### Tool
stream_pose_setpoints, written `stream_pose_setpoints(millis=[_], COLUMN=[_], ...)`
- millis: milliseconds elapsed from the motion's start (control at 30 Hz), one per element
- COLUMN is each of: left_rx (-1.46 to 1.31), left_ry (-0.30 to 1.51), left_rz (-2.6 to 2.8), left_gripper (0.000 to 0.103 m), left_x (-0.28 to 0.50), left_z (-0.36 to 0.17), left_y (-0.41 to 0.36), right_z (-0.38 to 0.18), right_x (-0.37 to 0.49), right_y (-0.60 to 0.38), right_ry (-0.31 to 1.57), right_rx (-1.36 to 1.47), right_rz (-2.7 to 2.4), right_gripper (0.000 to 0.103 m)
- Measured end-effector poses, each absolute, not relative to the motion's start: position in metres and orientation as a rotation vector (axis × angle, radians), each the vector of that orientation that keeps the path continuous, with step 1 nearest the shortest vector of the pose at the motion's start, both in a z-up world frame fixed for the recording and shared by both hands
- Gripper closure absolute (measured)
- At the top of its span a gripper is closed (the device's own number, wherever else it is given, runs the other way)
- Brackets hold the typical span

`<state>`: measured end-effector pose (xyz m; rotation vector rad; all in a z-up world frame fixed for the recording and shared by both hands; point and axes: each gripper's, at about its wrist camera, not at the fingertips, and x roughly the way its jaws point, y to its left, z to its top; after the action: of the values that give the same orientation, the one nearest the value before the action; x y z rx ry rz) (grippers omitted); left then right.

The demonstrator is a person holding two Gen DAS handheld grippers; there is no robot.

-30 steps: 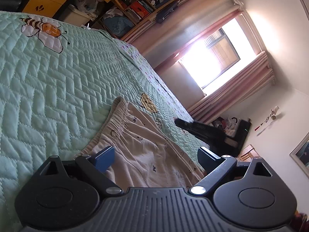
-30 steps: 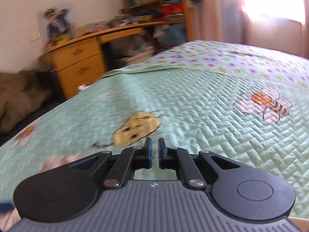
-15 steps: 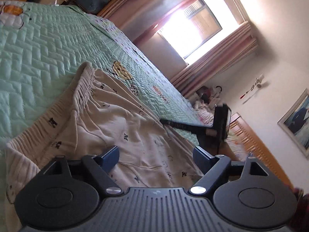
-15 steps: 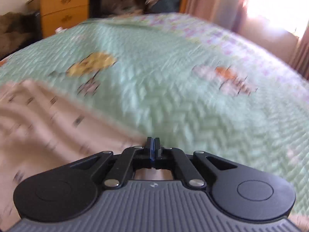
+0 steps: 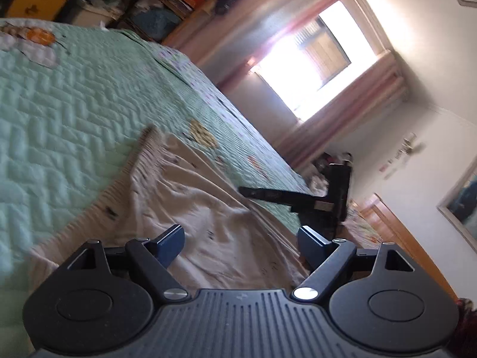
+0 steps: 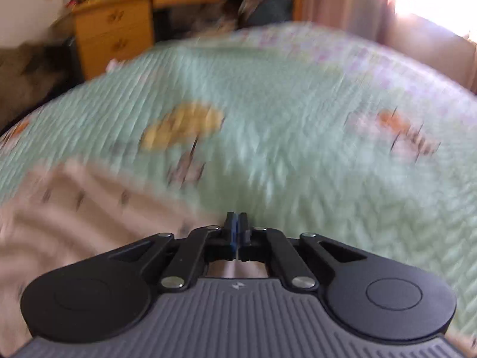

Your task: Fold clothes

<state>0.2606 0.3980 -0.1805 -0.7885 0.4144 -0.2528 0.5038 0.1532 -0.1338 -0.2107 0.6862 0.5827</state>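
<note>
Left claw (image 5: 241, 246): jaws wide apart above the beige printed shorts (image 5: 190, 203) on the green quilted bedspread (image 5: 74, 101). Right claw (image 6: 237, 232): jaws closed, apparently empty

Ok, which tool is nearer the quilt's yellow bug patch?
Right. Right tool: just short of the patch. Left tool: farther back over the garment, jaws just closing slightly, empty.

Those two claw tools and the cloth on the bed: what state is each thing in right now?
Left gripper: open, nothing between its pads, above the garment.
Right gripper: pads together; whether cloth is pinched is hidden.
Beige garment: spread out, wrinkled, not yet folded.
Green quilt: lying flat under the garment.
Curtains: drawn aside, window bright.
</note>
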Motion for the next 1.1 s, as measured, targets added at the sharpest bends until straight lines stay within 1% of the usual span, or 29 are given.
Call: stream_pose_setpoints(millis=[33, 100, 167, 233, 267, 300, 333, 400, 433, 467, 533, 567, 600, 667, 700, 833, 933, 1000, 1033, 1100], left_rx=[-0.81, -0.845, -0.837, -0.823, -0.815, -0.804, -0.795, -0.782, -0.783, -0.784, -0.788, -0.788, -0.789, -0.771, -0.761, -0.713, -0.677, -0.666, -0.669, -0.672], left_ry=[0.406, 0.387, 0.378, 0.375, 0.377, 0.38, 0.381, 0.382, 0.381, 0.379, 0.377, 0.377, 0.377, 0.377, 0.377, 0.322, 0.241, 0.204, 0.189, 0.19], left_rz=[-0.245, -0.231, -0.203, -0.183, -0.179, -0.175, -0.172, -0.165, -0.162, -0.16, -0.154, -0.152, -0.15, -0.13, -0.119, -0.049, -0.032, -0.087, -0.135, -0.251], left_gripper=[0.018, 0.018, 0.018, 0.018, 0.018, 0.018, 0.018, 0.018, 0.018, 0.018, 0.018, 0.018, 0.018, 0.018, 0.018, 0.011, 0.01, 0.007, 0.004, 0.001], left_x=[0.259, 0.256, 0.253, 0.252, 0.252, 0.252, 0.252, 0.252, 0.252, 0.251, 0.251, 0.251, 0.251, 0.248, 0.247, 0.231, 0.214, 0.206, 0.204, 0.206], left_z=[-0.181, -0.182, -0.18, -0.179, -0.178, -0.178, -0.177, -0.177, -0.177, -0.177, -0.177, -0.176, -0.176, -0.172, -0.17, -0.155, -0.136, -0.121, -0.116, -0.112], left_y=[0.404, 0.41, 0.412, 0.413, 0.413, 0.412, 0.412, 0.411, 0.411, 0.412, 0.412, 0.412, 0.411, 0.408, 0.406, 0.404, 0.4, 0.389, 0.379, 0.351], right_z=[-0.127, -0.11, -0.111, -0.13, -0.144, -0.148, -0.147, -0.146, -0.142, -0.133, -0.118, -0.112, -0.116, -0.134, -0.147, -0.125, -0.099, -0.09, -0.087, -0.086], right_x=[0.501, 0.485, 0.471, 0.47, 0.474, 0.479, 0.489, 0.509, 0.512, 0.507, 0.487, 0.476, 0.469, 0.469, 0.472, 0.446, 0.398, 0.378, 0.372, 0.375], right_y=[0.154, 0.153, 0.164, 0.184, 0.196, 0.202, 0.207, 0.216, 0.215, 0.211, 0.2, 0.197, 0.197, 0.202, 0.202, 0.169, 0.127, 0.078, 0.052, 0.002], right_ry=[0.639, 0.62, 0.7, 0.792, 0.821, 0.759, 0.738, 0.702, 0.676, 0.63, 0.603, 0.623, 0.663, 0.784, 0.808, 0.676, 0.59, 0.585, 0.589, 0.609], right_rx=[-0.2, -0.137, -0.162, -0.238, -0.291, -0.303, -0.276, -0.218, -0.178, -0.142, -0.083, -0.072, -0.083, -0.137, -0.15, 0.011, -0.058, -0.071, -0.074, -0.085], right_rz=[0.576, 0.634, 0.697, 0.719, 0.71, 0.71, 0.691, 0.651, 0.646, 0.659, 0.719, 0.736, 0.727, 0.701, 0.707, 0.707, 0.712, 0.657, 0.614, 0.487], right_gripper=[0.098, 0.098, 0.096, 0.095, 0.098, 0.1, 0.102, 0.101, 0.096, 0.093, 0.092, 0.087, 0.085, 0.065, 0.065, 0.067, 0.067, 0.067, 0.067, 0.067])
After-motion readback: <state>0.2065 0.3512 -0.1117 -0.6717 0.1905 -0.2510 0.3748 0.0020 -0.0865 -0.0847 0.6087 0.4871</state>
